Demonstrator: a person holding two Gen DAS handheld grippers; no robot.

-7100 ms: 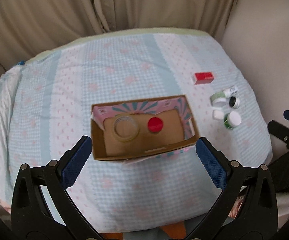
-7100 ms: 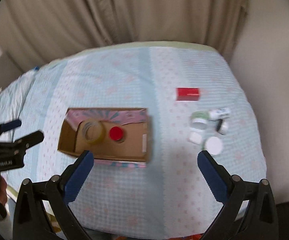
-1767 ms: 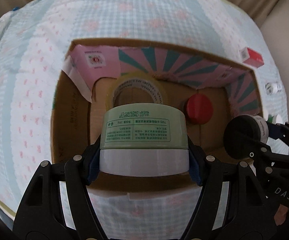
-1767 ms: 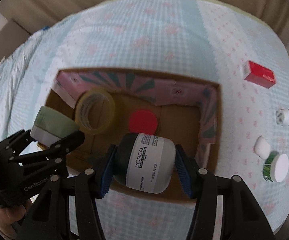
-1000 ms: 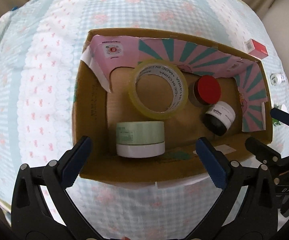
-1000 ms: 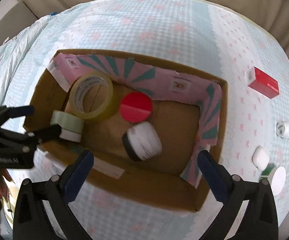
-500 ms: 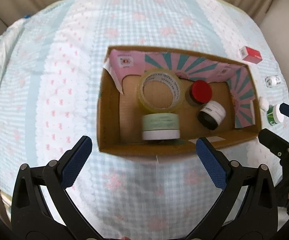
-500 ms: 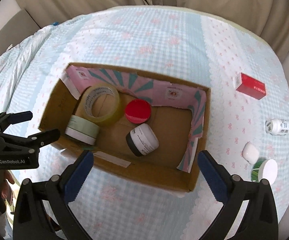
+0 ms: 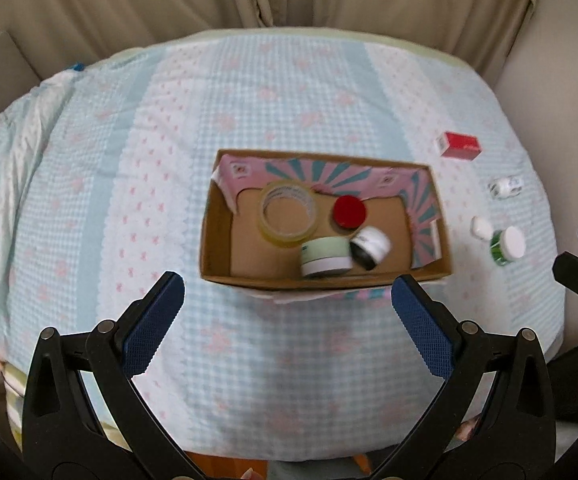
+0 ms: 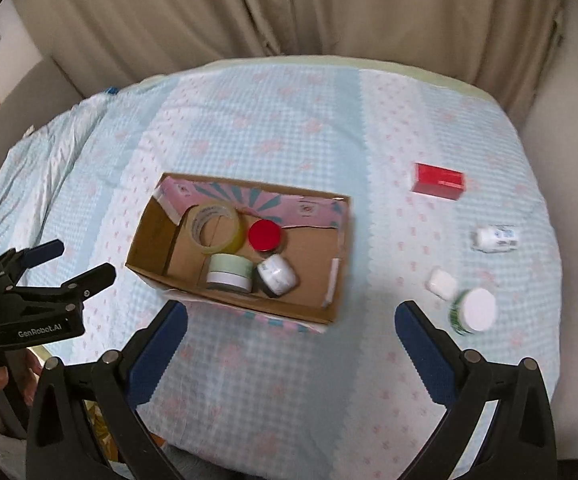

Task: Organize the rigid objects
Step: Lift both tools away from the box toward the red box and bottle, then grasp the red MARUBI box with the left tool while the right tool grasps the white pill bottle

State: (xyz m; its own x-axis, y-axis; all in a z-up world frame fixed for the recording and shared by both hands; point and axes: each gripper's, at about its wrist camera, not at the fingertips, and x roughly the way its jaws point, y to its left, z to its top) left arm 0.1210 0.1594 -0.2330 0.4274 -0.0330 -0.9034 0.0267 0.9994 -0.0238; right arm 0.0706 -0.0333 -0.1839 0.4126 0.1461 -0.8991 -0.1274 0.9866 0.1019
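Tape roll (image 9: 288, 214), three jars inside open cardboard box (image 9: 217, 248); four items outside.

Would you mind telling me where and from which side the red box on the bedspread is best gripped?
Judging by its pose, take the red box from above, across its two long side faces near the middle. It lies flat and alone on the bedspread, so its narrow width should fit between the open right gripper fingers, and nothing crowds either long side.

Checked bedspread (image 9: 249, 92), beige curtains (image 10: 249, 8)

Both wrist views look down from well above, sharing the cardboard box (image 9: 325, 276) (image 10: 229, 304).
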